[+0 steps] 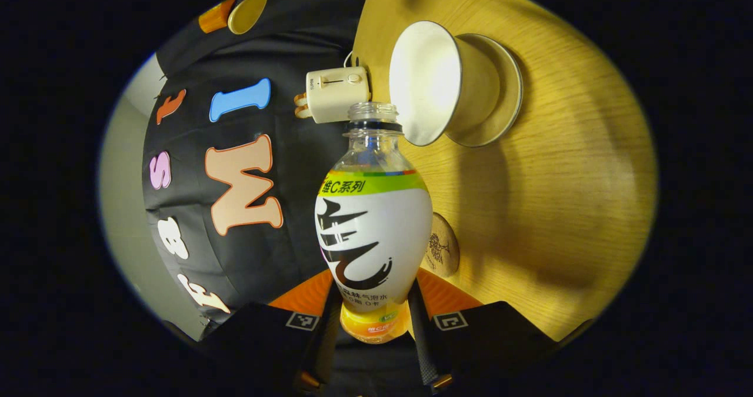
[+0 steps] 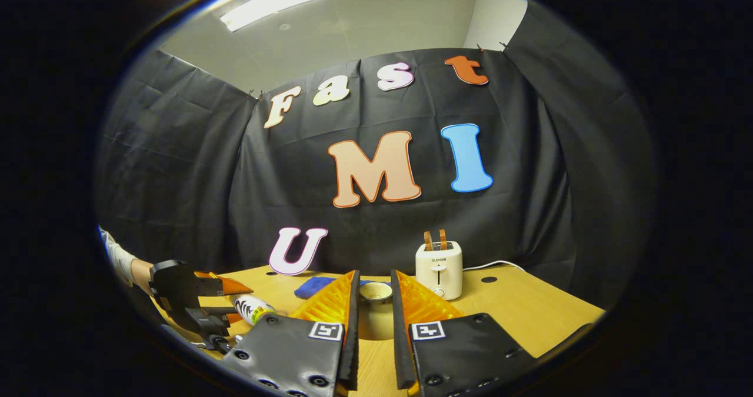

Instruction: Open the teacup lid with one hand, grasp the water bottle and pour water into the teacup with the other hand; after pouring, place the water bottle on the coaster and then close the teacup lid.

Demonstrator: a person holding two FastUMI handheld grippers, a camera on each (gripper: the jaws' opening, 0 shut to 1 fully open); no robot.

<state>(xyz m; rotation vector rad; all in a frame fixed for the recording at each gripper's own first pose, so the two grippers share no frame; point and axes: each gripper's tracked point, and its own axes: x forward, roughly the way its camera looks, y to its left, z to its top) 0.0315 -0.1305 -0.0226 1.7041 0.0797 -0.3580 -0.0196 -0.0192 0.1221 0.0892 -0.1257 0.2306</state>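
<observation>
the pouring step is in hand. the left hand-held gripper clamps the lower body of the clear plastic water bottle with a white and green label, both fingers pressing on it, capless and tipped sideways with its mouth just beside the rim of the pale ceramic teacup on its saucer, on the light wooden bench. the round wooden coaster lies near the bottle's middle. the right hand-held gripper stands narrowly parted and holds nothing, the teacup beyond it. whether water is flowing i cannot tell. next, i judge, the mouth must come over the rim and tip further.
</observation>
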